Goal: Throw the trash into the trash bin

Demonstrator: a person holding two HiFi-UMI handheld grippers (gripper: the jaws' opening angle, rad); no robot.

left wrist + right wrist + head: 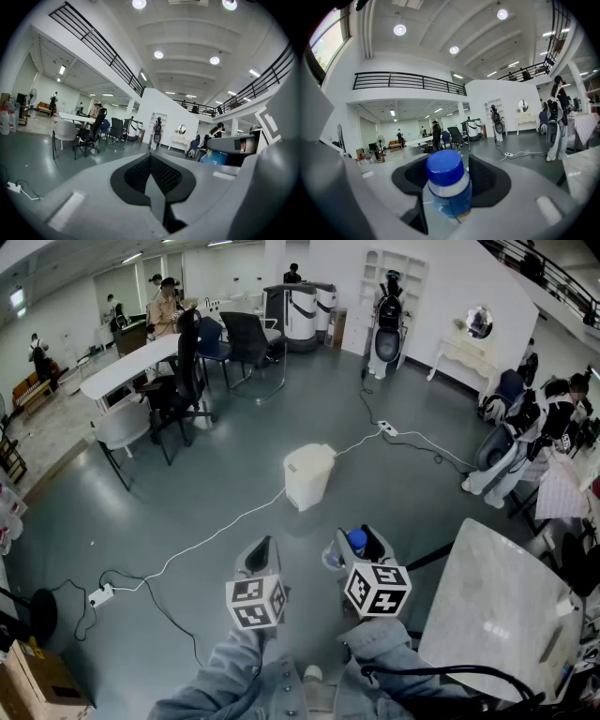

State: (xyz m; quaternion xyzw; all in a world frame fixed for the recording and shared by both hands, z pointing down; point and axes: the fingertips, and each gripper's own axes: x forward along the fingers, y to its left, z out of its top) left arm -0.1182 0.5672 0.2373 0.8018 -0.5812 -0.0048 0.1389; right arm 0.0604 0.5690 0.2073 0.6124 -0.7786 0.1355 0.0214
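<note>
Right gripper (362, 547) is clamped wide on a clear plastic bottle with a blue screw cap (446, 180). The cap points out past the jaw tips, and the bottle is probably held near-level so it carries steady to the drop. Left gripper (262, 557) is pinched together on nothing, beside the right one at lower centre of the head view, so likely just a spare. The cream lidded plastic trash bin (307, 476) stands on the grey floor (187, 474) at frame centre, just above the bottle in the frame and apart from it, so I'd call this the approach, with the bottle not yet over the bin.
</note>
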